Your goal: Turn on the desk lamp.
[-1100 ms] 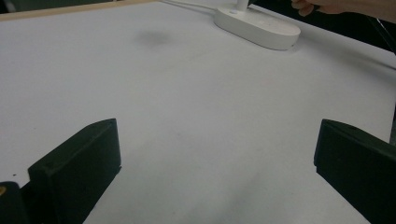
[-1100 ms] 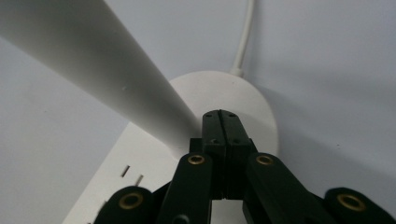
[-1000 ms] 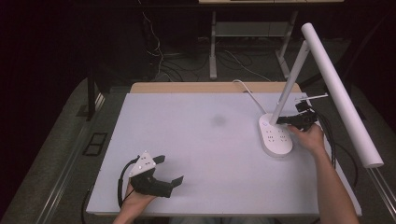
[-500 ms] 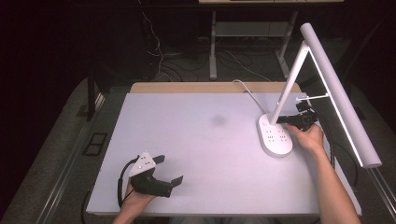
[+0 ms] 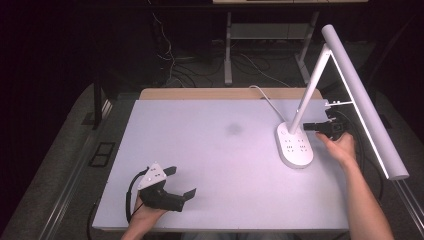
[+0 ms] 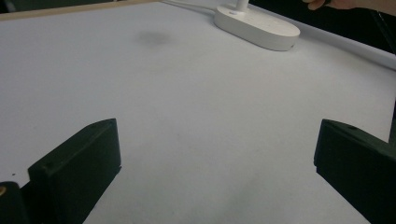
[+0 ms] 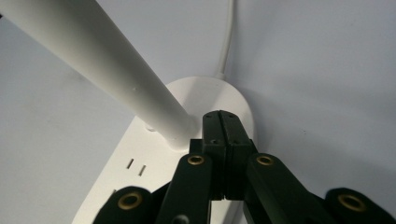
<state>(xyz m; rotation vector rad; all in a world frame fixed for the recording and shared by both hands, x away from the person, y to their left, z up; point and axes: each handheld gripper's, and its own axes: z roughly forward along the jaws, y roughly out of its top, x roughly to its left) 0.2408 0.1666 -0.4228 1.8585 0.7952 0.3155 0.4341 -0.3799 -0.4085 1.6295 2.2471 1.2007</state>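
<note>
Lamp head now lit, right hand-held gripper closed at lamp base

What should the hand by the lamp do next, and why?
Probably lift the right gripper a little off the lamp base. Its jaws are shut, their tips sit on the base beside the lamp's arm, where a button may be, and the light bar is glowing, so the press seems done.

Lamp base runs off the bottom edge, partly hidden behind the right tongs; its markings too small to read.
</note>
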